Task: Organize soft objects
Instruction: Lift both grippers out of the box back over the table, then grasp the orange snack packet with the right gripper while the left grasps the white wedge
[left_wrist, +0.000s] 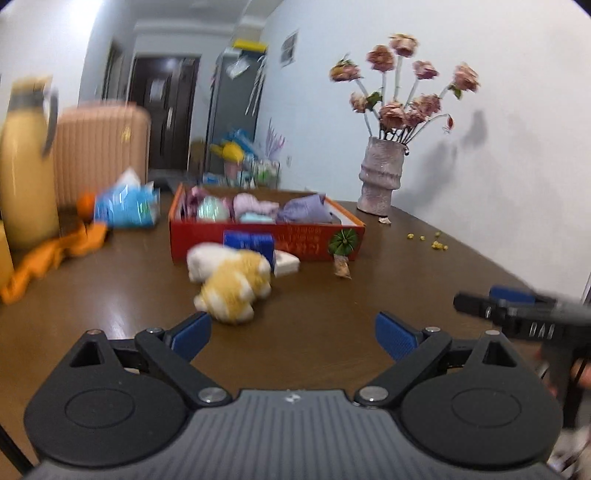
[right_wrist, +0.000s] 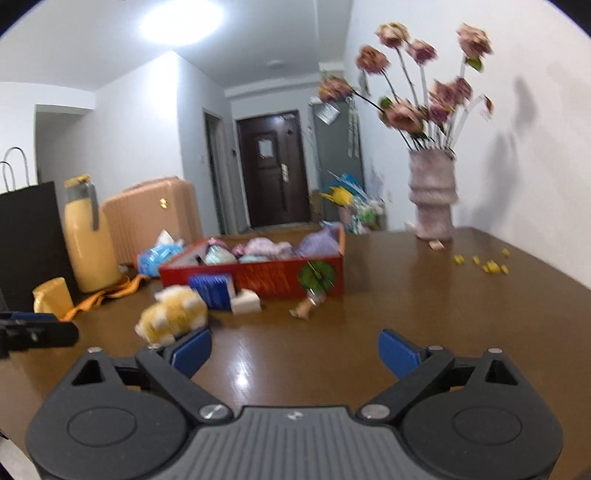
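A yellow and white plush toy (left_wrist: 231, 284) lies on the brown table in front of a red box (left_wrist: 266, 240). The box holds several soft purple, pink and teal things (left_wrist: 255, 206). My left gripper (left_wrist: 293, 336) is open above the table, just short of the plush, with nothing between its blue pads. The right gripper (left_wrist: 517, 310) shows at the right edge of the left wrist view. In the right wrist view the plush toy (right_wrist: 173, 314) lies ahead to the left, near the red box (right_wrist: 280, 277). My right gripper (right_wrist: 295, 354) is open and empty.
A blue packet (left_wrist: 249, 242) and a white block (left_wrist: 288, 264) lean by the box front. A small wrapped sweet (left_wrist: 341, 267) lies nearby. A vase of flowers (left_wrist: 380, 181) stands at the back right. A yellow flask (left_wrist: 27, 166), orange cloth (left_wrist: 55, 254) and blue tissue pack (left_wrist: 127, 206) sit left.
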